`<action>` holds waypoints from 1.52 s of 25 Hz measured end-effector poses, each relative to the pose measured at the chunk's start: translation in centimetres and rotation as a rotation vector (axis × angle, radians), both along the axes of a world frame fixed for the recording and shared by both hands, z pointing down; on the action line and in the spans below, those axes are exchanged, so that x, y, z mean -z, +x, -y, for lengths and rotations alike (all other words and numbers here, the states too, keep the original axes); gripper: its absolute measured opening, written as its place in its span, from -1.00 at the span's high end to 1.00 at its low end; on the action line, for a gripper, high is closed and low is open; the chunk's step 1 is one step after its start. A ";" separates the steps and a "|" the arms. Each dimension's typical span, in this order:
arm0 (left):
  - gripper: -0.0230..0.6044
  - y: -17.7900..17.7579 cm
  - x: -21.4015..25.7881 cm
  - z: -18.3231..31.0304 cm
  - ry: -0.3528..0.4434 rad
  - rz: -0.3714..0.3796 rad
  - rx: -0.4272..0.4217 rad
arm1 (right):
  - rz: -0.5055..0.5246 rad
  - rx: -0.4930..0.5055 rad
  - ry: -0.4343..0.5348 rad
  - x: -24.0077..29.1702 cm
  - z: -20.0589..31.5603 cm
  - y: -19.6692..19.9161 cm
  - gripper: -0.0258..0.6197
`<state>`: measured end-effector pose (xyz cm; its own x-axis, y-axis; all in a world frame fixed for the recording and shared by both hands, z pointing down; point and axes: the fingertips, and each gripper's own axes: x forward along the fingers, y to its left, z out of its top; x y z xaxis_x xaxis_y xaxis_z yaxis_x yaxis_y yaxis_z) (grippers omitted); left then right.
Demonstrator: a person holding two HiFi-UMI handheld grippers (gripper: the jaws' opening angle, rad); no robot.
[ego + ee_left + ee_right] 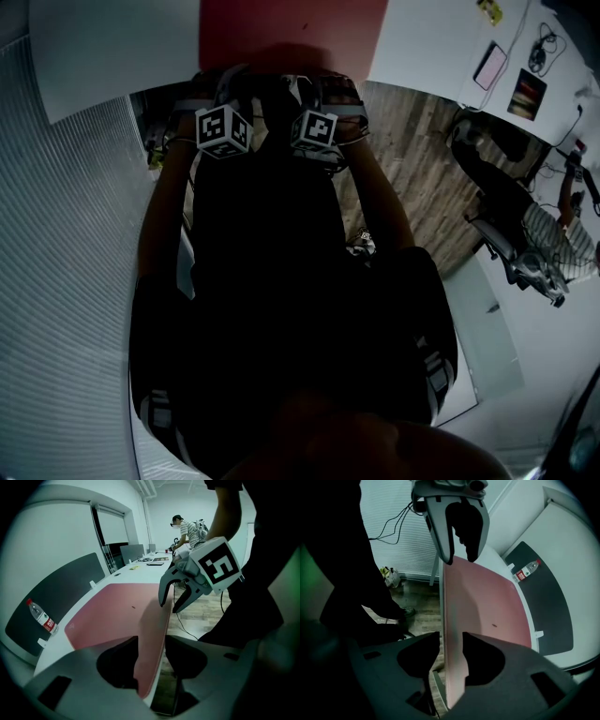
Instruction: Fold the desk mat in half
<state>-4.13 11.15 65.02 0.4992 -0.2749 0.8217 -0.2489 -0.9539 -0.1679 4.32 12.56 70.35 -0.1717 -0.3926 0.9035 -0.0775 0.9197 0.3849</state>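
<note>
A pink desk mat (291,23) lies flat on the white table (103,47), with its near edge at the table's front edge. In the left gripper view the mat (112,616) runs its near edge between the jaws of my left gripper (151,641), which stand wide apart and do not press on it. My right gripper (168,606) is further along the same edge, open and astride it. In the right gripper view the mat (487,602) passes between the spread jaws of my right gripper (451,637), with my left gripper (461,558) beyond. Both marker cubes sit side by side in the head view.
A water bottle (42,617) lies on a dark grey panel (61,592) at the table's far side. Another person (187,527) stands at the table's far end. A phone (490,66) and papers lie on the right table, an office chair (525,253) stands nearby, and cables (389,527) trail on the floor.
</note>
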 end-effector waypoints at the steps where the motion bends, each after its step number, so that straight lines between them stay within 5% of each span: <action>1: 0.37 0.0 -0.1 0.0 -0.002 0.001 0.000 | -0.016 0.009 0.013 -0.1 0.1 0.0 0.49; 5: 0.36 0.1 -0.4 0.0 -0.002 0.002 -0.010 | -0.048 0.013 0.049 -0.3 0.9 0.2 0.50; 23: 0.33 -0.8 -2.5 -0.8 -0.019 0.048 -0.012 | -0.061 0.006 -0.057 -0.1 0.2 0.2 0.76; 38: 0.32 -0.8 -3.7 -0.9 -0.019 0.089 -0.006 | 0.029 -0.007 -0.018 2.3 0.6 0.5 0.89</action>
<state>-4.97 12.06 68.68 0.4257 -0.2560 0.8679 -0.2281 -0.9585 -0.1708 4.80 11.98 68.06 -0.1955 -0.3780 0.9050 -0.0954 0.9257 0.3660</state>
